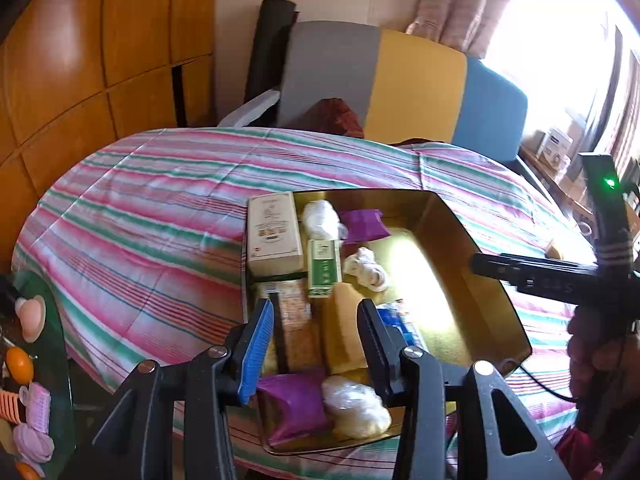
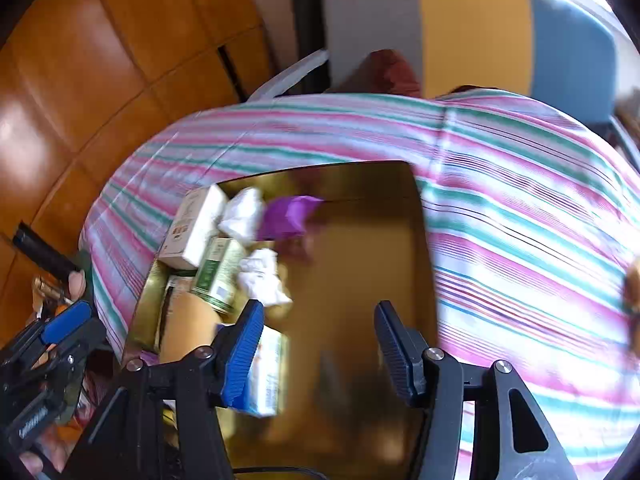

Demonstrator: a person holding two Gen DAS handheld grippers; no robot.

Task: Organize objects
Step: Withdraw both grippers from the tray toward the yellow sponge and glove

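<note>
The gold tray (image 1: 472, 240) on the striped cloth (image 1: 140, 216) holds boxes and wrapped packets crowded along its left side, leaving its right free for more, while the left gripper (image 1: 316, 344) hovers narrowly parted and empty and the right gripper (image 2: 320, 340) gapes wide, holding nothing.

Your left gripper (image 1: 316, 344) and right gripper (image 2: 320, 354) share one build: black angular linkage arms, round silver screws at the pivots, and ribbed fingers (image 1: 256, 352), one faced with a blue pad, the other black. A green indicator light (image 1: 610, 182) glows on the right unit's black housing. A black cable (image 1: 548, 384) trails beside it.
</note>
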